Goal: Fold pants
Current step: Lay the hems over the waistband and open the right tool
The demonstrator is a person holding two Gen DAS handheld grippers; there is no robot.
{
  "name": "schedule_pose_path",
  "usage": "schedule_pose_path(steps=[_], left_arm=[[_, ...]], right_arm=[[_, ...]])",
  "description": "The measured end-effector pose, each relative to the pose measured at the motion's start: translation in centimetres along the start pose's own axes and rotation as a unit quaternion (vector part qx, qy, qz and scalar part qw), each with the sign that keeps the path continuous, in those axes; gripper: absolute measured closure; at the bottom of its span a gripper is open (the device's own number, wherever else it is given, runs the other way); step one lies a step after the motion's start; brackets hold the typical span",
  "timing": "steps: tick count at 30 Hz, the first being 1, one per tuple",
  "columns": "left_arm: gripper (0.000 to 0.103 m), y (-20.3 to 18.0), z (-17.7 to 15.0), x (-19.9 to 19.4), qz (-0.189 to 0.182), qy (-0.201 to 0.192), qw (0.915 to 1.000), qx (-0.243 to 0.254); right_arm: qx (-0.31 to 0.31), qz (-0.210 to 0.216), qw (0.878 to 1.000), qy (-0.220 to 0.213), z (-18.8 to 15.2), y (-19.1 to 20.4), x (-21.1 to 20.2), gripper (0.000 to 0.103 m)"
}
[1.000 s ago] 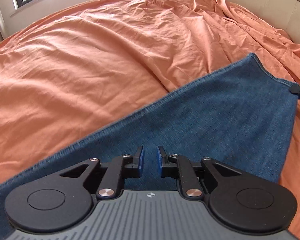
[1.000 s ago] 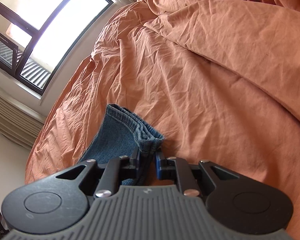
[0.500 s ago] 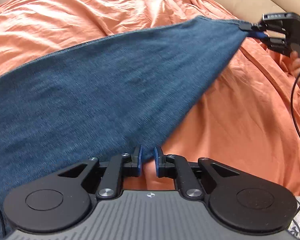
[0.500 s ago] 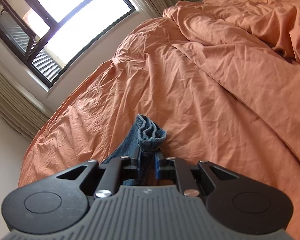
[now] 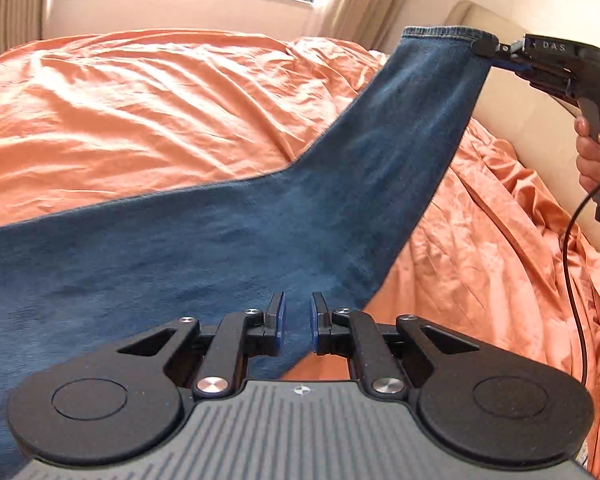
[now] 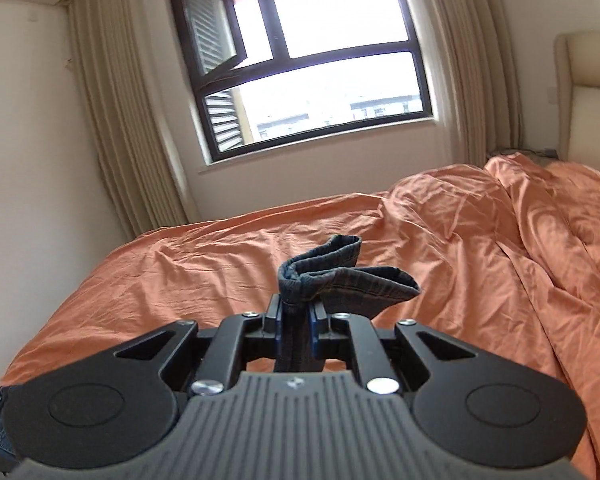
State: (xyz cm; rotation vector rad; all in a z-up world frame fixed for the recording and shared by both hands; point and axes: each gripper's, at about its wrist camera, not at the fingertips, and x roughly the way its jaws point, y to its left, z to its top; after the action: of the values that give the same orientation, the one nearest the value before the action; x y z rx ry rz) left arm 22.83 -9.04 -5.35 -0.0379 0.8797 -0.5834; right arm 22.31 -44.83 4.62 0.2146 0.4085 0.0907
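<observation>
since half a second ago the right gripper (image 6: 296,320) has risen and levelled out, so its camera now faces the window (image 6: 312,60) across the bed rather than down at the orange sheet (image 5: 140,112), and the leg hem it carries sits higher in the left wrist view, up near the headboard (image 5: 512,112). there is one pair of pants (image 5: 228,240) – blue denim – two grippers, one window and one curtain (image 6: 112,120) on each side of it. the right gripper is clamped on the bunched hem (image 6: 340,276), with denim filling the gap between its blue pads, and the person's hand (image 5: 592,148) wraps its handle with a cable hanging below. the pants stretch from that raised hem down across the bed to the left gripper (image 5: 297,322), which points low over the cloth; its pads stand slightly apart with denim seen between them, though whether they actually pinch the fabric cannot be told from this angle.
</observation>
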Motion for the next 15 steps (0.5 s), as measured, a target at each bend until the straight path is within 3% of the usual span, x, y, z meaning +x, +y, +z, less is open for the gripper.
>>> schedule_pose_path(steps=[5, 8, 11, 15], left_arm=[[0.091, 4.9, 0.0, -4.2, 0.035, -0.035, 0.9979, -0.042], [0.091, 7.5, -0.7, -6.0, 0.052, -0.044, 0.9957, -0.062], [0.090, 10.3, -1.7, -7.1, 0.062, -0.042, 0.9936, -0.084], [0.089, 13.2, -3.5, -7.3, 0.071, -0.031, 0.9908, -0.111]], right_arm=[[-0.050, 0.035, 0.998, 0.013, 0.4, 8.8, 1.4, 0.095], [-0.062, 0.060, 0.995, 0.040, -1.4, 13.7, 3.5, 0.095], [-0.067, 0.087, 0.991, 0.077, -4.8, 17.6, 5.5, 0.095], [-0.085, 0.115, 0.976, 0.165, -13.0, 22.2, 8.5, 0.095]])
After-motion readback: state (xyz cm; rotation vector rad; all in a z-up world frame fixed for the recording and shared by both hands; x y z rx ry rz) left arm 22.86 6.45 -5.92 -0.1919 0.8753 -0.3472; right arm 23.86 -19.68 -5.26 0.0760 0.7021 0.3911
